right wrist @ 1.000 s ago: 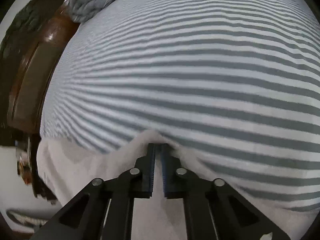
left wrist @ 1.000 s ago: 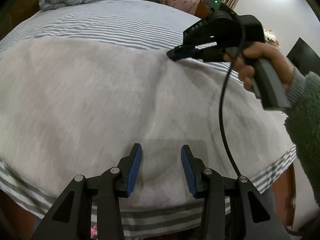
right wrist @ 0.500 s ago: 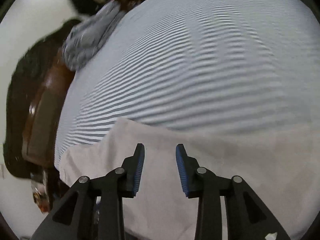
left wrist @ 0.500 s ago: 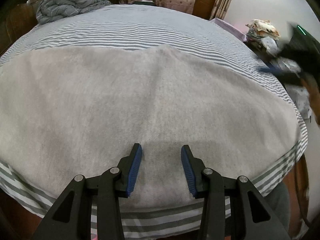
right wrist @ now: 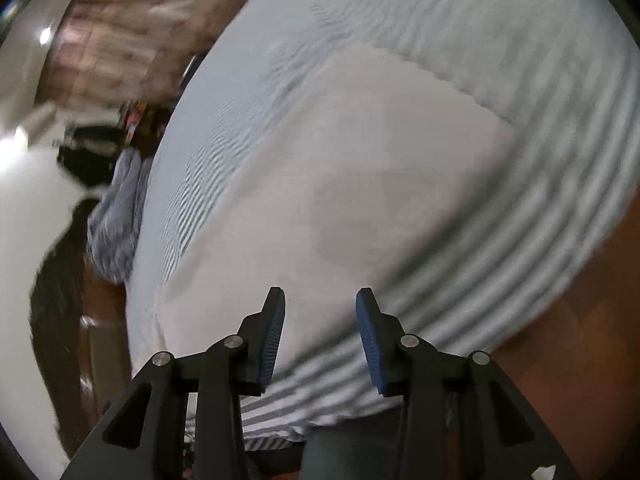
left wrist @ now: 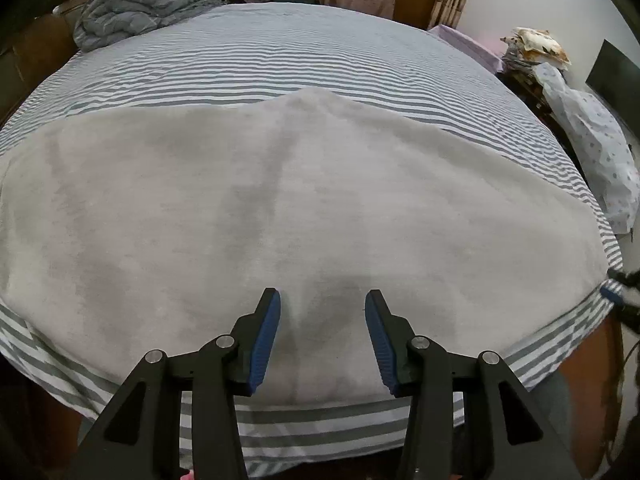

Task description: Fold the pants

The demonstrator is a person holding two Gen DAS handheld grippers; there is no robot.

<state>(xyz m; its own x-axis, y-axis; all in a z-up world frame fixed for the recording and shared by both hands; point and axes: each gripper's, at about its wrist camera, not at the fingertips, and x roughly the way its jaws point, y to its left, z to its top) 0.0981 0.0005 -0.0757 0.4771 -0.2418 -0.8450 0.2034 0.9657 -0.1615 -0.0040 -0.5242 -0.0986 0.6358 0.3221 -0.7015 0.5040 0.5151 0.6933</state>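
Note:
Pale grey fleece pants [left wrist: 280, 200] lie spread flat across the near half of a grey-and-white striped bed [left wrist: 280, 52], with a small peak [left wrist: 308, 98] on their far edge. My left gripper [left wrist: 322, 300] hovers over the pants' near edge, jaws opening slightly with nothing between them. My right gripper [right wrist: 320, 300] hangs over the pants [right wrist: 360, 160] near the bed's front corner in a blurred view, its jaws opening and empty. Its blurred tip [left wrist: 616, 286] shows at the far right of the left wrist view.
A crumpled blue-grey duvet [left wrist: 148, 0] sits at the bed's far left corner. Piled bags and cloth [left wrist: 592, 140] stand beside the bed on the right. Curtains and a door are behind the bed. A brown surface [right wrist: 580, 320] lies past the bed's near edge.
The right gripper let go of the pants' far edge, opened, and swung fast to the bed's near right corner. The released edge settled into a small peak. The left gripper shifted a little.

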